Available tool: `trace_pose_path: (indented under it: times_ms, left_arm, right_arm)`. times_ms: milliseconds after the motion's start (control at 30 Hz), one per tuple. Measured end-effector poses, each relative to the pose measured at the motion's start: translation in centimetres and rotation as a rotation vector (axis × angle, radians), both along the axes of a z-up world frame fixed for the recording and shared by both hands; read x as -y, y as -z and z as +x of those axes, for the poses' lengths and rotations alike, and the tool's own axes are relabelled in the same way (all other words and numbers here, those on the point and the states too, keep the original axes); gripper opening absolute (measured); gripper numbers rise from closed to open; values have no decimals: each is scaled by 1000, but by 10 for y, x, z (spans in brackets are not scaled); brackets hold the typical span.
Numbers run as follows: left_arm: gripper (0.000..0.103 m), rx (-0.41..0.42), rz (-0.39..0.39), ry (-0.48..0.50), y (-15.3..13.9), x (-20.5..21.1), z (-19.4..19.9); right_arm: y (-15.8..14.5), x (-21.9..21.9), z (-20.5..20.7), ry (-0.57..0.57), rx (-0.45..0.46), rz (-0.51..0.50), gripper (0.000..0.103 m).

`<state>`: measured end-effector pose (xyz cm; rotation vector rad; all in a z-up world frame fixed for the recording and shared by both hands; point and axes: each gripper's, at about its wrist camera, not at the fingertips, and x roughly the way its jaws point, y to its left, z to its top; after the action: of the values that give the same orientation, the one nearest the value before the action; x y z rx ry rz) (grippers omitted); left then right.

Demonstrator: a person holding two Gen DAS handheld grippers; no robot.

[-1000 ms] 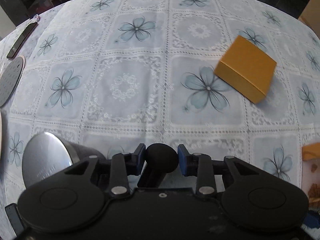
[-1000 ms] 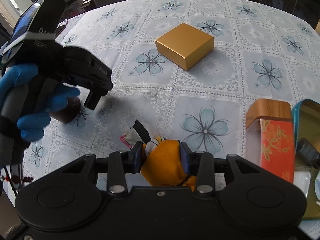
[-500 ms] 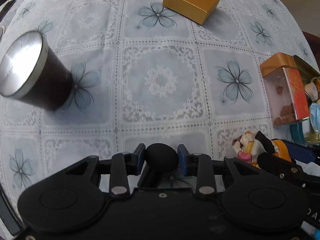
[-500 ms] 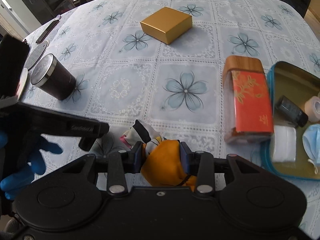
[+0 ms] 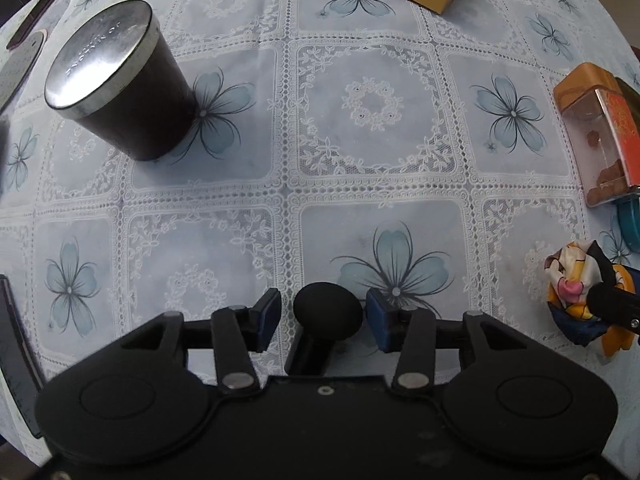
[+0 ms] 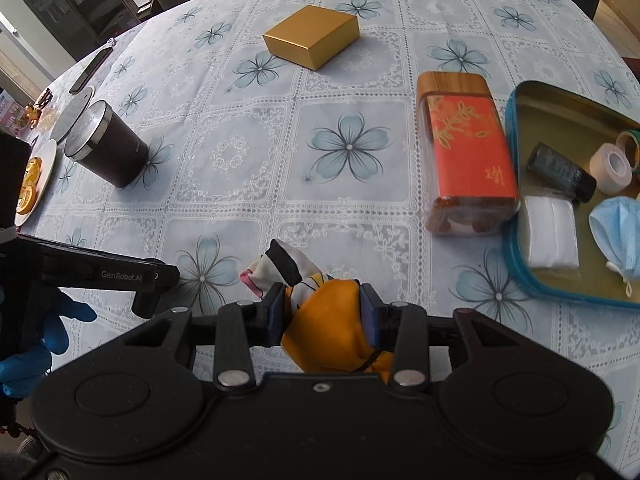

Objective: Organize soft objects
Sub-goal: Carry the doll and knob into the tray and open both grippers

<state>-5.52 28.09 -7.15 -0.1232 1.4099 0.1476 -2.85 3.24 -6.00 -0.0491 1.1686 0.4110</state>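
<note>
The printed cloth bundle [image 6: 320, 312] (orange, white and black, some cartoon print) sits low over the counter [image 6: 348, 184], pinched between the pads of the right claw [image 6: 322, 314] near the counter's front edge. Since half a second ago that grip looks the same, while the view has slid so the open blue tin [image 6: 516, 184] with its mask and tape now lies just off to the right.

The real change is on the other side: the left claw [image 5: 322, 318], pressed together a moment ago, has just been opening, and nothing lies between its pads but bare lace. It has swung away from the dark lidded cup [image 5: 120, 84] toward the bundle, which now shows at its right edge. I judge it is readying to take a second hold on the cloth.
</note>
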Motion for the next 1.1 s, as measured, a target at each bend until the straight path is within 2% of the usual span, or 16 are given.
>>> trace_pose_path:
  times_ms: [367, 433, 467, 600, 867, 1100]
  left_arm:
    - [47, -6, 29, 7, 6, 13, -5]
    - [40, -10, 21, 2, 6, 14, -7]
    - [33, -14, 21, -3, 6, 14, -7]
    - [32, -8, -19, -36, 1, 7, -11]
    - [32, 34, -40, -39, -32, 17, -15]
    - [32, 129, -75, 84, -72, 84, 13]
  right_arm:
    - [-6, 6, -11, -1, 14, -2, 41]
    - [-7, 7, -13, -1, 17, -1, 41]
    - [-8, 8, -14, 1, 18, 0, 41]
    - [-12, 12, -17, 2, 25, 7, 41]
    - [-20, 31, -19, 3, 20, 26, 41]
    - [-28, 81, -19, 59, -3, 42, 41]
